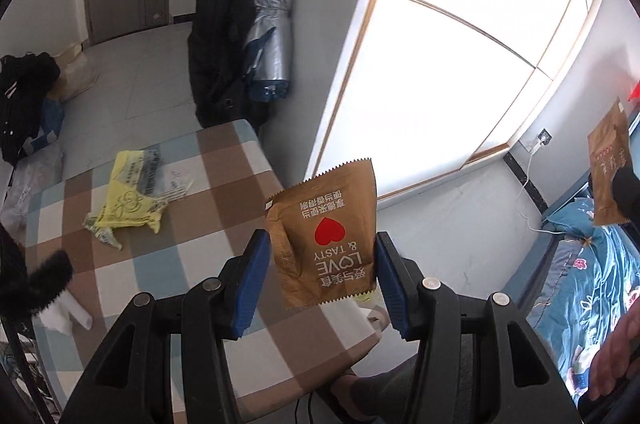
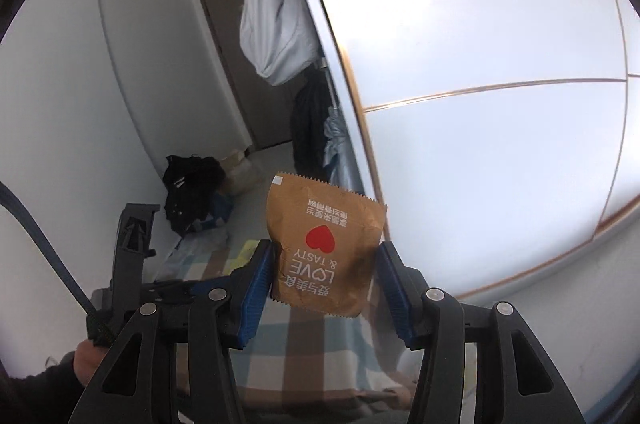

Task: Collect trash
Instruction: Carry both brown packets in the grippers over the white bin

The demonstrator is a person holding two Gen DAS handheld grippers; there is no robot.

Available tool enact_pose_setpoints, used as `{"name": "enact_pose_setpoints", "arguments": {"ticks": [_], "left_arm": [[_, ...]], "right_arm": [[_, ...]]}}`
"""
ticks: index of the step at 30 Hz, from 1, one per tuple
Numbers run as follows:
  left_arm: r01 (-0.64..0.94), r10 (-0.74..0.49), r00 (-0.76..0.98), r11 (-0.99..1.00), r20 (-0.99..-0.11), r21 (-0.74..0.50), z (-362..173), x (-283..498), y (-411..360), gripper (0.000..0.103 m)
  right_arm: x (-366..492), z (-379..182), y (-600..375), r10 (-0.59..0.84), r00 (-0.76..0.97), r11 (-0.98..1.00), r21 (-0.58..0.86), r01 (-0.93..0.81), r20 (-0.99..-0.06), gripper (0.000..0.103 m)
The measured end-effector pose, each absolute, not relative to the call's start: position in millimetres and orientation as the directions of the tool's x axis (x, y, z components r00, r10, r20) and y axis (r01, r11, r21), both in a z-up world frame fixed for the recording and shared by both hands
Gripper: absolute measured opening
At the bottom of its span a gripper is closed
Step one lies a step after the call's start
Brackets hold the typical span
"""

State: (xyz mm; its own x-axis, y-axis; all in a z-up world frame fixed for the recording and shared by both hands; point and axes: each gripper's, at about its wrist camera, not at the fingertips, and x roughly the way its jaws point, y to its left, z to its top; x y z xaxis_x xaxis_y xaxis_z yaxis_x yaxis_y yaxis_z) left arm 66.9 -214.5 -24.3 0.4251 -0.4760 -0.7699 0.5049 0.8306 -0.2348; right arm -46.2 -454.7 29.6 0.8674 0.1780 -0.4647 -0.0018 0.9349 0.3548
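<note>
Presently, findings as follows.

Left gripper [image 1: 320, 278]: blue-padded fingers pinching a brown snack packet [image 1: 326, 236] between them; the packet stands inverted, red heart and "LOVE & TASTY" print upside down, serrated edge uppermost.

Right gripper [image 2: 326, 280]: fingers likewise pressed against a second brown snack packet [image 2: 324, 244], same print, held clear of the table.

Cross-check: in the left wrist view, the right-held packet [image 1: 608, 164] appears far to the right of the left tool.

Checked tablecloth [image 1: 208, 192]: lies below and ahead of the left fingers.

Yellow wrapper [image 1: 128, 196]: crumpled on the cloth, ahead and to the left of the left tool, well apart from it.

White crumpled paper [image 1: 68, 316]: at the cloth's near left edge.

Folded silver umbrella [image 1: 270, 36]: hanging beyond the table, beside a dark garment [image 1: 220, 36].
</note>
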Motion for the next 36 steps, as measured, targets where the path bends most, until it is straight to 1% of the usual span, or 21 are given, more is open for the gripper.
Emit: {"name": "enact_pose_setpoints", "arguments": {"ticks": [5,11,14,17,21,24,30,36], "left_arm": [[0.553,-0.534,0.359,0.782,-0.765,-0.286,-26.3,70.3,-260.7,0.048],[0.598,-0.566,0.260,0.731,-0.782,-0.329,-41.3,75.1,-305.6,0.048],[0.611,-0.566,0.207,0.712,-0.798,-0.346,-53.6,78.4,-321.2,0.048],[0.608,-0.571,0.150,0.697,-0.807,-0.380,-69.3,83.6,-334.4,0.048],[0.591,-0.584,0.039,0.668,-0.811,-0.453,-97.6,94.4,-350.7,0.048],[0.574,-0.558,-0.011,0.676,-0.830,-0.462,-116.8,100.3,-360.7,0.048],[0.536,-0.523,-0.113,0.684,-0.845,-0.495,-150.9,116.2,-377.7,0.048],[0.511,-0.496,-0.175,0.693,-0.851,-0.509,-170.4,126.9,-385.3,0.048]], "right_arm": [[-45.2,10.8,-493.2,0.114,0.847,0.935,0.343,0.084,-0.518,0.052],[-37.8,-24.7,-536.7,0.058,0.804,0.921,0.342,0.186,-0.592,0.052],[-36.4,-45.2,-552.3,0.091,0.781,0.901,0.385,0.200,-0.618,0.052],[-36.9,-66.7,-561.9,0.075,0.748,0.908,0.355,0.222,-0.660,0.052],[-26.5,-103.1,-573.1,0.098,0.705,0.884,0.386,0.262,-0.703,0.052],[-14.6,-133.4,-580.3,0.112,0.670,0.871,0.397,0.289,-0.734,0.052],[0.7,-195.4,-586.0,0.179,0.570,0.850,0.418,0.321,-0.802,0.052],[18.5,-255.9,-576.9,0.278,0.480,0.823,0.464,0.328,-0.832,0.052]]}}
